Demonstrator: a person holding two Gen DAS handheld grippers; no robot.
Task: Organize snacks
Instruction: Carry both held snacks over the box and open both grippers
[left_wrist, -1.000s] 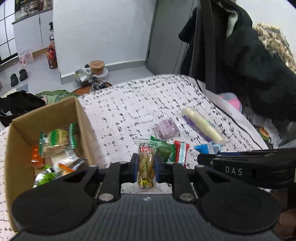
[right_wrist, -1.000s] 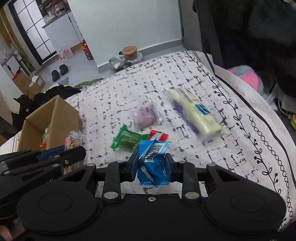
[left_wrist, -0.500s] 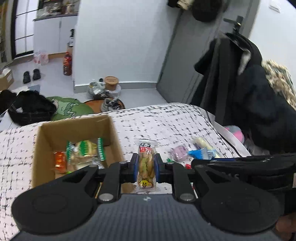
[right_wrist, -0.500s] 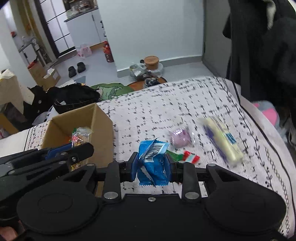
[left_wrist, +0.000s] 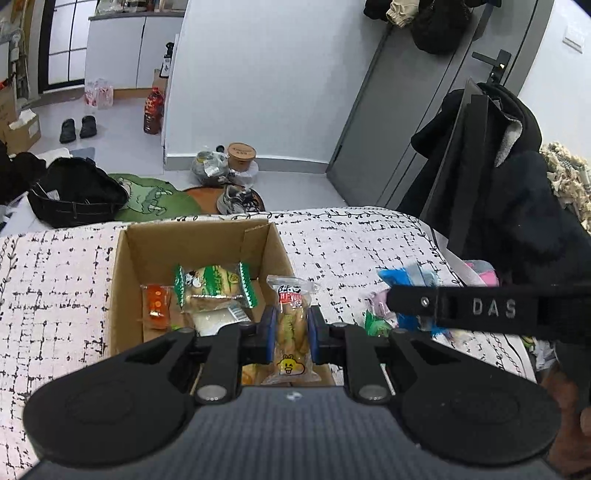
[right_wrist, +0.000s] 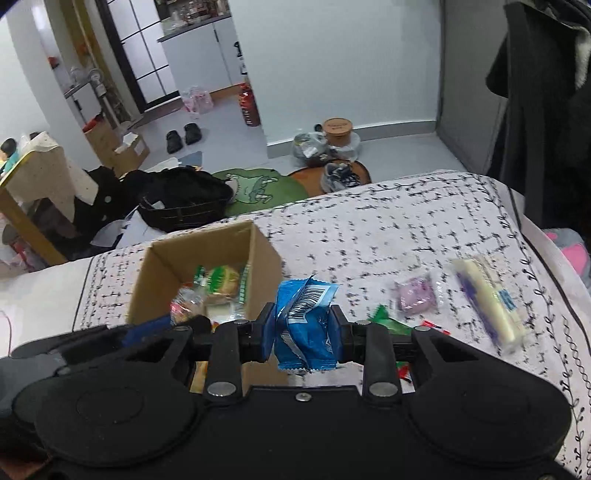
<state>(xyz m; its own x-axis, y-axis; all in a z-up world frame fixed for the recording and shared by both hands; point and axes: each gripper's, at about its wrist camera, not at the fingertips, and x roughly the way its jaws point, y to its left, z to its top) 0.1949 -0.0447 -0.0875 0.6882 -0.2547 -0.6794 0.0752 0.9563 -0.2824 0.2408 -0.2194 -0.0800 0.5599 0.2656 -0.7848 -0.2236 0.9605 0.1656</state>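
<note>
My left gripper (left_wrist: 290, 328) is shut on a clear packet of yellow biscuits (left_wrist: 291, 328) and hangs over the near right corner of an open cardboard box (left_wrist: 122, 273). Inside the box lie a green-striped cake packet (left_wrist: 214, 284), an orange packet (left_wrist: 157, 306) and others. Just right of the box (right_wrist: 266, 254), above the patterned cloth, my right gripper (right_wrist: 304, 332) is shut on a blue snack packet (right_wrist: 304, 325). On the cloth to the right lie a purple packet (right_wrist: 415, 297), a long pale yellow packet (right_wrist: 491, 299) and a green wrapper (right_wrist: 384, 319).
The white black-flecked cloth (right_wrist: 406, 221) covers a bed or table whose far edge drops to the floor. Beyond it lie a black bag (left_wrist: 74, 192), a green mat (left_wrist: 151, 194) and shoes. Dark coats (left_wrist: 517, 206) hang at the right.
Both grippers have swung left and risen a little with their packets. The box has come from the left edge of the left wrist view to its centre, under the biscuit packet.
</note>
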